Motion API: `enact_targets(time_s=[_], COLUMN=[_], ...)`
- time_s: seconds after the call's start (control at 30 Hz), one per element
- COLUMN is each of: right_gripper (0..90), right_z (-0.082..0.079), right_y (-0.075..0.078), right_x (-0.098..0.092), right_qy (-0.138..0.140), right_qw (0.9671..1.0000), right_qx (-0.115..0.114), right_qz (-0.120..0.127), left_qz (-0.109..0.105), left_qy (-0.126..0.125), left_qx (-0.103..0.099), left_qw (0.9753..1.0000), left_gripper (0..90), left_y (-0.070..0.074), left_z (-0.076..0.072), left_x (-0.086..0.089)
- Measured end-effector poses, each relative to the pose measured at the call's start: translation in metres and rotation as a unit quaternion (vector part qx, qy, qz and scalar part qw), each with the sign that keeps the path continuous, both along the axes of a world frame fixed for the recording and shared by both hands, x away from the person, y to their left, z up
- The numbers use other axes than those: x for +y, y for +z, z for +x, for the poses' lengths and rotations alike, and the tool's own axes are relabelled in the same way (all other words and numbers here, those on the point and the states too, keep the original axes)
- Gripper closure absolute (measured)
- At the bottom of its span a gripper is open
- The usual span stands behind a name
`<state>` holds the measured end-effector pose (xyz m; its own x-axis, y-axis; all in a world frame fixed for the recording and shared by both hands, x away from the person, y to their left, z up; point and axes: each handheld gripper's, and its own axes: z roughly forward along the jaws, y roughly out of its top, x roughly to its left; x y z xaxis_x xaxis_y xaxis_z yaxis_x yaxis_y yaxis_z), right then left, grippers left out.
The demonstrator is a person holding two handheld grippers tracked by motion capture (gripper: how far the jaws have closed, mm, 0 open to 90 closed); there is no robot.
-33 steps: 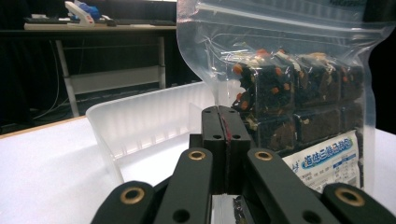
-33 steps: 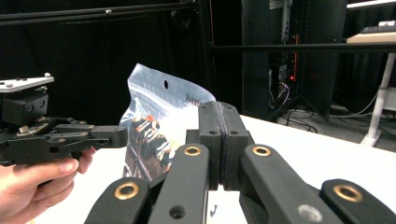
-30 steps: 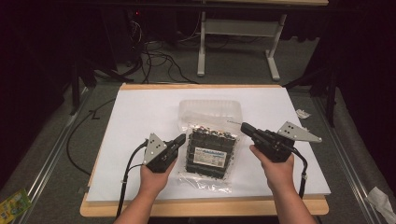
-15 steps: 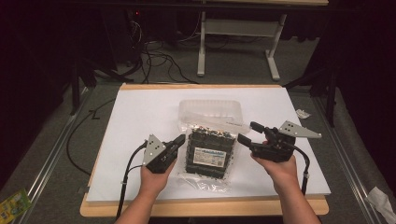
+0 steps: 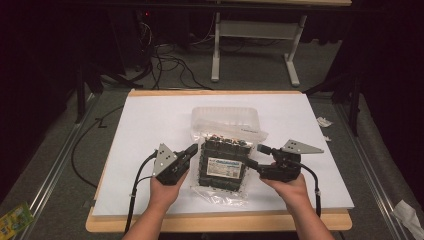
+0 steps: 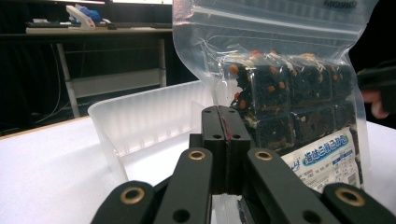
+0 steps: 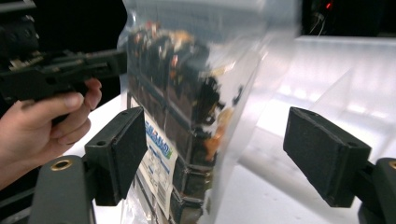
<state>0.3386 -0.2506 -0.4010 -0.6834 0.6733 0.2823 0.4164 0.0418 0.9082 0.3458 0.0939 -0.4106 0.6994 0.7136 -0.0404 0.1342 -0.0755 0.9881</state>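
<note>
- Snack bag (image 5: 223, 162) stands on the bench before the clear tray (image 5: 226, 119)
- Left gripper (image 6: 223, 135) clenched, seemingly on its slippery film edge
- Right gripper (image 7: 233, 154) released, astride the limp bag; grip the margins

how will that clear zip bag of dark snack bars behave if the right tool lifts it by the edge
The bag probably flexes at its thin clear film border, which looks crinkled. The packed dark bars make a blocky middle, so it likely hangs heavy and sags. The glossy film may slip between the open right tool pads.
</note>
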Motion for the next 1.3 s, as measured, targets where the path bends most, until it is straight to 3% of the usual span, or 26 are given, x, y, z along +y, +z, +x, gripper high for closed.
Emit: enact_targets(time_s=[0.17,0.3,0.33,0.4,0.5,0.53,0.63,0.8,1.0,1.3], right_gripper=[27.5,35.7,43.4,46.0,61.0,61.0,72.2,75.9,76.1,76.0], right_z=[0.008,0.012,0.012,0.012,0.01,0.01,0.009,0.003,-0.001,-0.008], right_y=[-0.014,-0.019,-0.021,-0.021,-0.021,-0.021,-0.02,-0.015,-0.013,-0.004], right_x=[0.012,0.019,0.021,0.022,0.022,0.022,0.017,0.021,0.02,0.019], right_qy=[0.019,0.036,0.048,0.056,0.072,0.072,0.112,0.125,0.115,0.109], right_qw=[0.9995,0.9988,0.9982,0.9977,0.9969,0.9969,0.9925,0.9911,0.9922,0.9926], right_qx=[0.027,0.033,0.035,0.037,0.031,0.031,0.036,0.023,0.021,0.016], right_qz=[0.001,0.0,0.008,0.011,0.009,0.009,0.035,0.039,0.043,0.05], left_qz=[-0.002,-0.005,-0.006,-0.006,-0.005,-0.003,0.0,0.006,0.041,0.081], left_qy=[-0.001,-0.003,-0.003,-0.004,-0.001,0.0,0.007,0.017,0.038,0.039], left_qx=[-0.001,0.001,0.001,0.002,0.004,0.005,0.016,0.025,0.037,0.057], left_qw=[1.0,1.0,1.0,1.0,1.0,1.0,0.9999,0.9995,0.9978,0.9943], left_gripper=[90.0,90.0,90.0,90.0,90.0,90.0,90.0,86.4,63.0,53.2], left_y=[0.0,0.0,0.0,0.0,0.0,0.0,-0.001,-0.002,-0.001,-0.005], left_z=[0.0,0.0,0.0,0.0,0.001,0.001,0.003,0.007,0.003,-0.007], left_x=[0.0,0.0,0.0,0.0,0.0,0.0,-0.001,0.0,0.004,0.018])
